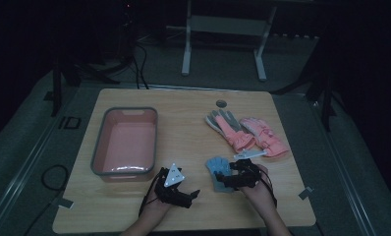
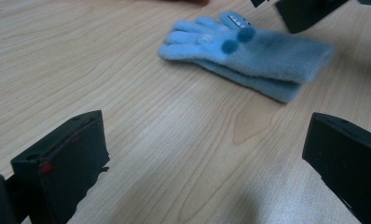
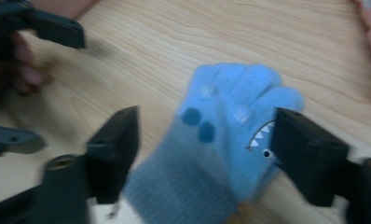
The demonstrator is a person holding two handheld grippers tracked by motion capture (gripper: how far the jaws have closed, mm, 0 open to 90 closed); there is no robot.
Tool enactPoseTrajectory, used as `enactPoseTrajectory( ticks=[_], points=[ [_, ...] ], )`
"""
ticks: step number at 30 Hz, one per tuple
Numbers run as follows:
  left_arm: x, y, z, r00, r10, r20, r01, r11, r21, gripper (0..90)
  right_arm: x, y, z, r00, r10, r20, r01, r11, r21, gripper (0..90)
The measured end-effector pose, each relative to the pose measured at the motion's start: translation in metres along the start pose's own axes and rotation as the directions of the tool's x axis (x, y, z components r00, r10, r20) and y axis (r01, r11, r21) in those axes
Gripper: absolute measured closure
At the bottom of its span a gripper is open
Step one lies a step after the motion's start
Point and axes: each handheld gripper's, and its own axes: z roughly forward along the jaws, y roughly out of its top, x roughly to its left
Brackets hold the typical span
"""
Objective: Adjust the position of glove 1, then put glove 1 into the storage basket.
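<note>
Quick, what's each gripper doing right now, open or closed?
Left gripper: open, holding nothing.
Right gripper: open, jaws either side of the blue glove, not clamped.

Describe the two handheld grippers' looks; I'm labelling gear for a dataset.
Both are black. The left gripper carries a grey three-cornered plate with dark dots on top; its blocky jaws show small red marks. The right gripper has similar square-ended black jaws. The forearms are bare, no sleeves.

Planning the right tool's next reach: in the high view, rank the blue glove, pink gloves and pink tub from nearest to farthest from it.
1. Blue glove, between the right tool's jaws.
2. Pink gloves, farther back, right.
3. Pink tub, far left.
</note>
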Motion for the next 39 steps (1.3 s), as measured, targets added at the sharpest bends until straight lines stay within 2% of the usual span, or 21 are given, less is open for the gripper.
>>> enactPoseTrajectory(
  ticks=[3,5,9,12,14,16,18,20,21,22,23,24,25,27,30,31,32,34,35,37,39],
  points=[
    [0.000,0.000,0.000,1.0000,0.002,0.001,-0.002,1.0000,-0.003,0.1,-0.004,-0.001,-0.001,0.9997,-0.013,-0.019,0.014,1.000,0.019,15.3],
    [0.000,0.000,-0.001,1.0000,0.005,0.002,-0.005,1.0000,-0.005,0.1,-0.007,-0.003,-0.003,0.9987,-0.031,-0.040,0.031,1.000,0.003,16.7],
    [-0.001,0.000,-0.001,0.9998,0.010,0.018,-0.009,0.9996,-0.028,0.1,-0.011,-0.005,-0.007,0.9967,-0.076,-0.029,0.075,0.997,-0.030,14.1],
    [-0.001,0.000,-0.002,0.9989,0.010,0.047,-0.008,0.9991,-0.041,0.1,-0.016,-0.005,-0.011,0.9973,-0.066,-0.033,0.066,0.998,-0.009,14.1],
    [-0.001,0.000,0.000,0.9977,0.032,0.060,-0.031,0.9993,-0.020,0.1,-0.019,-0.005,-0.015,0.9979,-0.062,-0.022,0.061,0.998,-0.018,14.2],
    [-0.004,0.002,0.003,0.9960,0.078,0.043,-0.079,0.9964,0.031,0.1,-0.022,-0.005,-0.019,0.9980,-0.045,-0.045,0.044,0.999,-0.022,14.0],
    [-0.007,0.004,0.005,0.9923,0.119,0.036,-0.120,0.9922,0.033,0.1,-0.024,-0.005,-0.021,0.9982,-0.046,-0.038,0.046,0.999,-0.023,14.0],
    [-0.008,0.006,0.006,0.9864,0.153,0.060,-0.155,0.9874,0.031,0.1,-0.024,-0.005,-0.023,0.9978,-0.060,-0.029,0.059,0.998,-0.029,13.8],
    [-0.008,0.007,0.006,0.9895,0.131,0.061,-0.134,0.9899,0.048,0.1,-0.024,-0.006,-0.024,0.9976,-0.058,-0.036,0.057,0.998,-0.037,13.8],
    [-0.008,0.008,0.006,0.9923,0.093,0.083,-0.098,0.9935,0.058,0.1,-0.025,-0.006,-0.025,0.9975,-0.052,-0.049,0.049,0.998,-0.046,13.8],
    [-0.007,0.009,0.006,0.9911,0.060,0.119,-0.068,0.9957,0.063,0.1,-0.026,-0.007,-0.026,0.9974,-0.050,-0.053,0.047,0.998,-0.050,13.8],
    [-0.007,0.009,0.006,0.9911,0.060,0.119,-0.068,0.9957,0.063,0.1,-0.026,-0.007,-0.026,0.9974,-0.050,-0.053,0.047,0.998,-0.050,13.8],
    [-0.008,0.013,0.006,0.9864,0.048,0.157,-0.059,0.9961,0.065,0.1,-0.028,-0.006,-0.026,0.9980,-0.046,-0.042,0.044,0.998,-0.050,14.7],
    [-0.011,0.016,0.006,0.9862,0.075,0.148,-0.087,0.9937,0.071,0.1,-0.031,-0.005,-0.027,0.9987,-0.038,-0.034,0.036,0.998,-0.059,18.9],
    [-0.015,0.022,0.006,0.9749,0.115,0.191,-0.128,0.9903,0.054,0.1,-0.034,-0.002,-0.027,0.9971,-0.076,0.010,0.076,0.996,-0.052,23.7],
    [-0.015,0.022,0.006,0.9749,0.115,0.191,-0.128,0.9903,0.054,0.1,-0.034,-0.002,-0.027,0.9971,-0.076,0.010,0.076,0.996,-0.052,23.7],
    [-0.018,0.027,0.010,0.9648,0.128,0.230,-0.140,0.9894,0.039,0.1,-0.037,0.000,-0.027,0.9969,-0.077,0.015,0.078,0.995,-0.060,28.1],
    [-0.021,0.031,0.013,0.9584,0.164,0.234,-0.176,0.9839,0.032,0.1,-0.039,0.002,-0.026,0.9967,-0.081,0.007,0.081,0.995,-0.065,29.5],
    [-0.021,0.031,0.013,0.9584,0.164,0.234,-0.176,0.9839,0.032,0.1,-0.040,0.003,-0.026,0.9965,-0.083,0.004,0.083,0.994,-0.067,30.1],
    [-0.023,0.037,0.021,0.9410,0.187,0.282,-0.202,0.9790,0.027,0.2,-0.043,0.005,-0.023,0.9970,-0.077,-0.003,0.077,0.995,-0.068,32.9],
    [-0.024,0.040,0.026,0.9317,0.202,0.302,-0.217,0.9761,0.016,5.2,-0.046,0.007,-0.020,0.9959,-0.090,-0.005,0.089,0.994,-0.061,34.9]
  ],
)
